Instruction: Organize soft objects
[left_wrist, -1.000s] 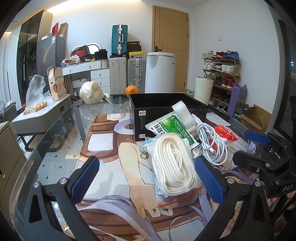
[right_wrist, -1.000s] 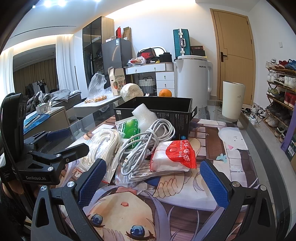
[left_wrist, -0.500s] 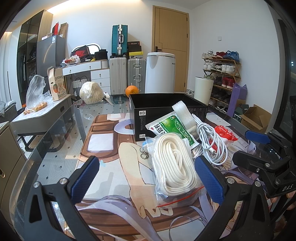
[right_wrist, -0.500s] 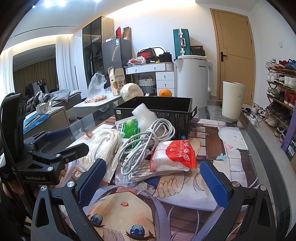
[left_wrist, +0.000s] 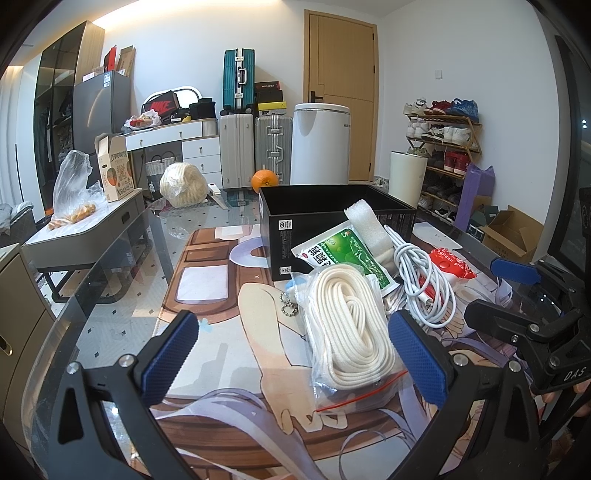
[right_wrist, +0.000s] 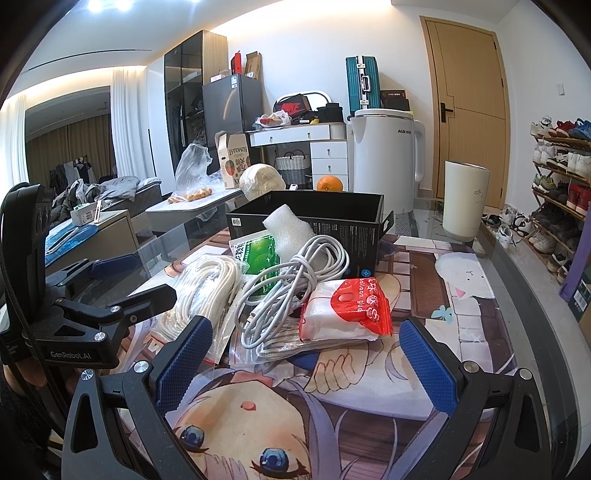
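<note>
Both tongs hang wide apart and empty just above the glass desk (left_wrist: 110, 280). The left tongs (left_wrist: 295, 354) sit low in front of a clear bag of coiled white rope (left_wrist: 351, 332), whose near end lies between the blue pads. The right tongs (right_wrist: 306, 354) face a red and white packet (right_wrist: 347, 310) resting against a tangle of white cable (right_wrist: 291, 288). Behind these, a green sachet (left_wrist: 347, 254) and a roll of white foam (right_wrist: 288, 229) lean on the front of an open black box (left_wrist: 332, 206). All of it lies heaped on a cartoon-printed mat (right_wrist: 258, 413). An orange (left_wrist: 264, 179) sits well behind the box.
</note>
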